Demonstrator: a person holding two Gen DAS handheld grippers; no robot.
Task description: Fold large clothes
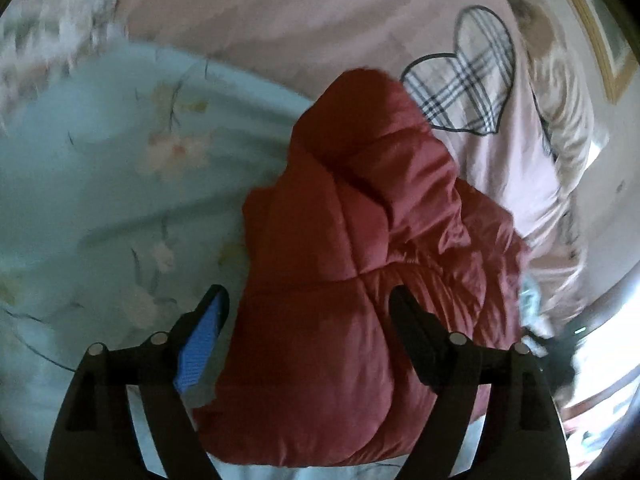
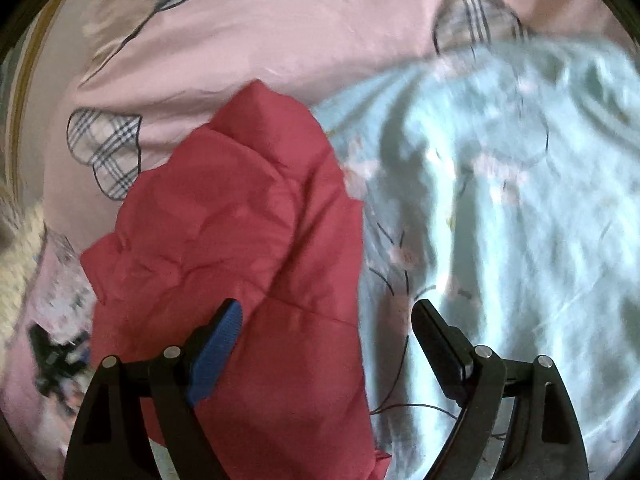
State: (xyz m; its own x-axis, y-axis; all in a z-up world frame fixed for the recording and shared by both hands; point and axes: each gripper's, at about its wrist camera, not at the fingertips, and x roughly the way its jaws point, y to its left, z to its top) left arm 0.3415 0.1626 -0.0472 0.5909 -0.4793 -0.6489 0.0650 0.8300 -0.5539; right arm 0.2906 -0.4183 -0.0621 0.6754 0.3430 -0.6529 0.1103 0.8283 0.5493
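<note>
Both claws hang spread and empty: the left gripper (image 1: 308,312) straddles the red padded jacket (image 1: 360,240) without pinching it, while the right gripper (image 2: 326,320) hovers over its edge. The jacket lies bunched lengthwise on a pale blue floral sheet (image 1: 100,160), beside a pink quilt (image 2: 280,20). A clean fold probably requires matching corners gripped together.

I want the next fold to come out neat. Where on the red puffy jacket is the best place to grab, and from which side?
Probably the near hem edge of the red puffy jacket, approached from the near side where both open grippers, left and right, already hover. There the padding looks flattest and thinnest; farther up it bunches into a thick hump on the light blue floral sheet.
</note>
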